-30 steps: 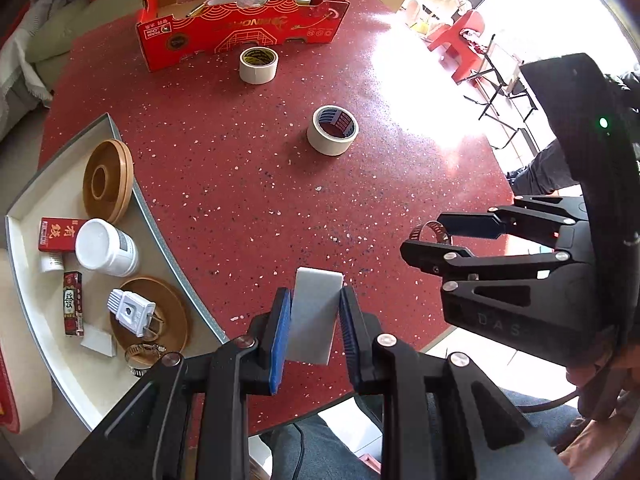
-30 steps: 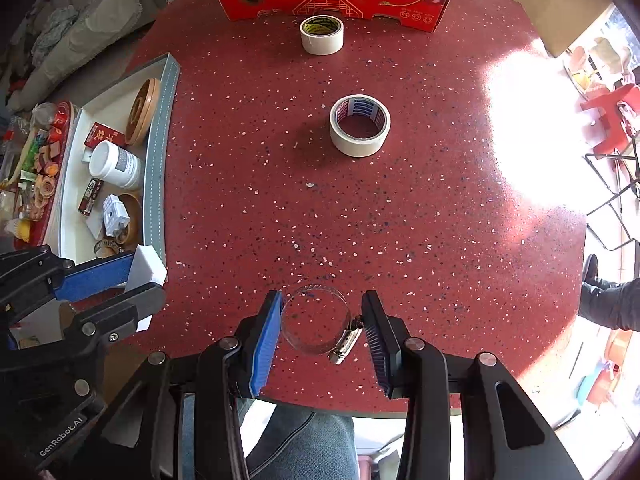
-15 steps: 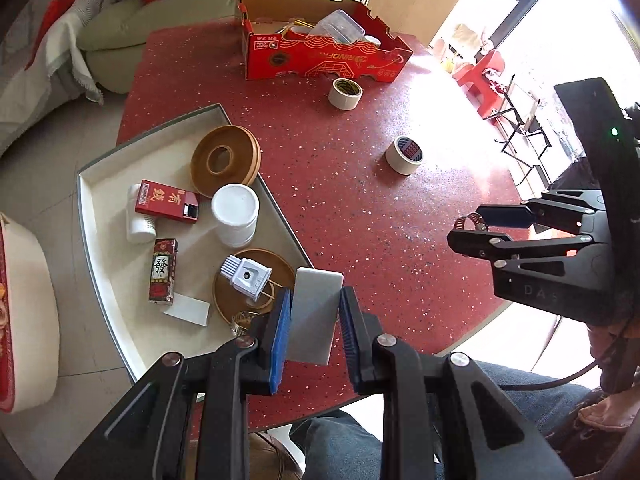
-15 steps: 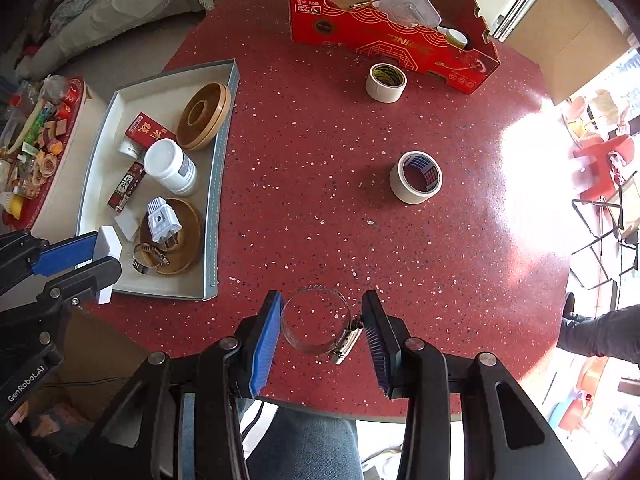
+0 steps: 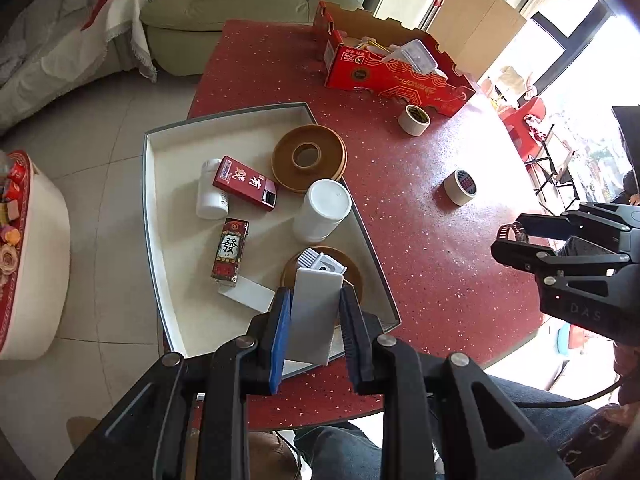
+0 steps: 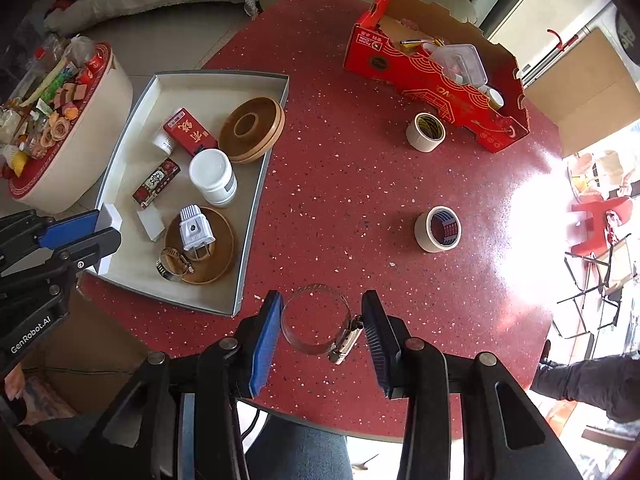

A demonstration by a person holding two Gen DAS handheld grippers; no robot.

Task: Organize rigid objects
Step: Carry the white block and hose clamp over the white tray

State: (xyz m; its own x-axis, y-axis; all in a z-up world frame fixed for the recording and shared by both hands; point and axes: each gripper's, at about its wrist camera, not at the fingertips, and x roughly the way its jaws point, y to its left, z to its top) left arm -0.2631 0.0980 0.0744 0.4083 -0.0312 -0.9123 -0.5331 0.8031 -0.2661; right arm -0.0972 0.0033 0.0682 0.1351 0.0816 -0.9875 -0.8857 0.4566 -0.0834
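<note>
Crowding tray [image 5: 152, 216]: jar [image 5: 322, 210], plug [image 6: 195, 227], boxes.

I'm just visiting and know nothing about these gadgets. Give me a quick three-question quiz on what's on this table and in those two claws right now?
1. True or false: the left gripper is clamped on a white block.
2. What does the right gripper hold? A) tape roll B) metal hose clamp C) white jar
3. Fill in: the number of tape rolls on the bare red table is ___.

Key: 1 true. 2 B. 3 two: one tape roll by the red cardboard box, the other tape roll nearer the middle.
</note>
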